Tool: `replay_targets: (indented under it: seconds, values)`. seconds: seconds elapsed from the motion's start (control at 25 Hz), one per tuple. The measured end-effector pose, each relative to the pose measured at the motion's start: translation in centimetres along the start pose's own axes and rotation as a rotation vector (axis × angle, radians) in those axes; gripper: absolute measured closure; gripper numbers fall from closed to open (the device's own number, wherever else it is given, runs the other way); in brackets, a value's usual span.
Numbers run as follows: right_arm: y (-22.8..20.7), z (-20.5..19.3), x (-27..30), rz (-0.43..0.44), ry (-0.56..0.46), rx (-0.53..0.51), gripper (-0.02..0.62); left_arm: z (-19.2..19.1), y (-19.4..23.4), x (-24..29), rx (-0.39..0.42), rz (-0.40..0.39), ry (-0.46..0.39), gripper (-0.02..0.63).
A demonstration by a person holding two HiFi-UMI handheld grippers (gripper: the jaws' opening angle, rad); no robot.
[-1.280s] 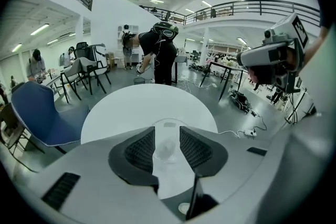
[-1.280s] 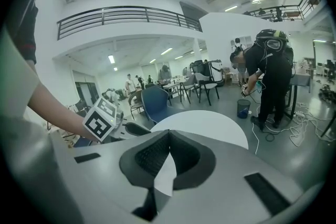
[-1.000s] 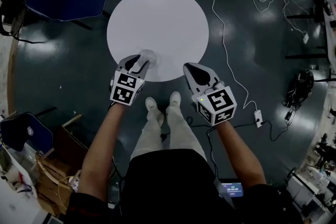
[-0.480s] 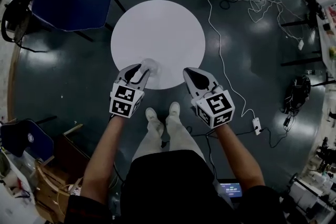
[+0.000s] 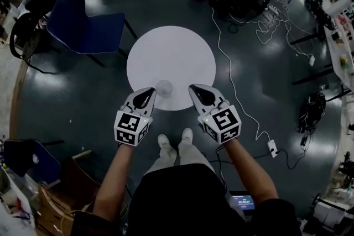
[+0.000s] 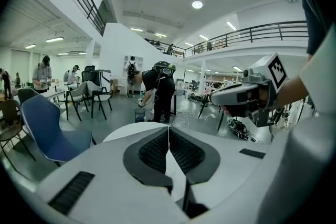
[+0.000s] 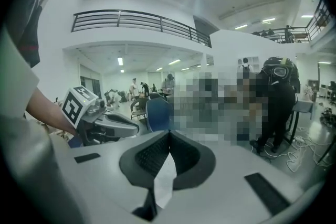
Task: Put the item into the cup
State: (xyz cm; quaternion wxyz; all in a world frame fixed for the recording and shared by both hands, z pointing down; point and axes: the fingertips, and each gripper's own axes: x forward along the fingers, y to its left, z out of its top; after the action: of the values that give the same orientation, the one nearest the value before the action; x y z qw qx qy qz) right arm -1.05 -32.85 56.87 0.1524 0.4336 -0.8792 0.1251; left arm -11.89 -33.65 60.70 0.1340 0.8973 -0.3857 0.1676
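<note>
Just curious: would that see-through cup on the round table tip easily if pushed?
Probably. The cup looks like clear plastic, so likely light and quick to slide or topple. It stands near the table edge, so a push might send it off.

No readable text, no legible labels

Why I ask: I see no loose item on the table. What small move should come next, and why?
Probably draw both grippers back from the table. The left gripper has just closed its fingers on nothing, the right gripper is shut and empty too, and the cup stands alone on it; its contents cannot be made out.
</note>
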Motion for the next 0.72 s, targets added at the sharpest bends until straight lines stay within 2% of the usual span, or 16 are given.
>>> replay_targets:
  seconds: [0.44, 0.72]
  values:
    - [3.9, 5.4, 0.6, -0.007, -0.092, -0.044, 0.578, 4.8, 0.4, -7.1, 0.009, -0.001, -0.164, 0.591]
    - [5.0, 6.7, 0.8, -0.019, -0.119, -0.048, 0.578, 5.3, 1.1, -9.0, 0.003, 0.006, -0.198, 0.591]
